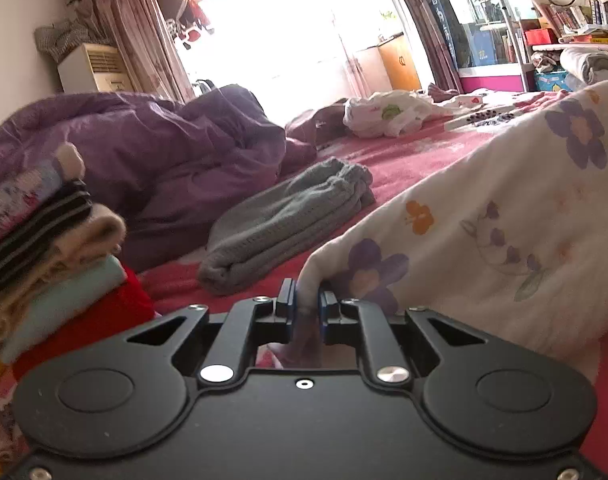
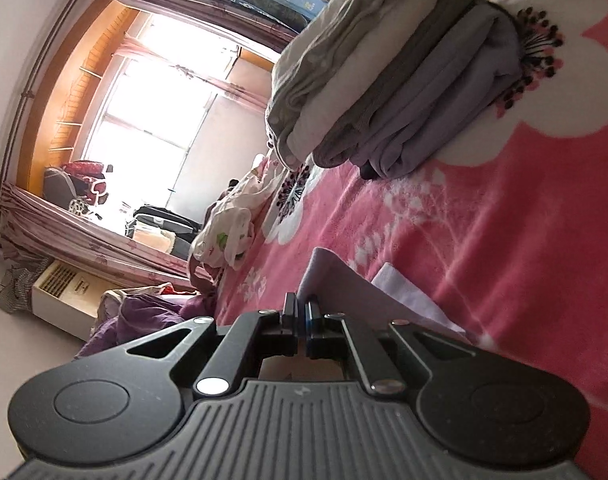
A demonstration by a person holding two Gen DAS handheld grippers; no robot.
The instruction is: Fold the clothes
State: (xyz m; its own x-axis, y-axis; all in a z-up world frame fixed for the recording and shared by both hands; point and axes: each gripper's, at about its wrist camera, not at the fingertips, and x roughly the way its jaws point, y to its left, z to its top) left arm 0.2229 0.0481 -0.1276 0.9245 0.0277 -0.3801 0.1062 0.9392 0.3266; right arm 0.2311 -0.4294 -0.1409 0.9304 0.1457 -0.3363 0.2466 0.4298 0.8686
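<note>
My left gripper (image 1: 307,294) is shut on the edge of a white garment with purple and orange flowers (image 1: 503,216), which rises to the right above the pink bedspread (image 1: 403,156). My right gripper (image 2: 302,312) is shut on a pale fabric edge (image 2: 343,280) of what looks like the same garment, held low over the pink flowered bedspread (image 2: 503,240). The right wrist view is rolled sideways.
A stack of folded clothes (image 1: 44,248) stands at the left. A folded grey knit (image 1: 292,216) and a purple quilt (image 1: 144,152) lie ahead. A white crumpled garment (image 1: 387,114) lies far back. Another folded pile (image 2: 403,80) sits on the bedspread in the right wrist view.
</note>
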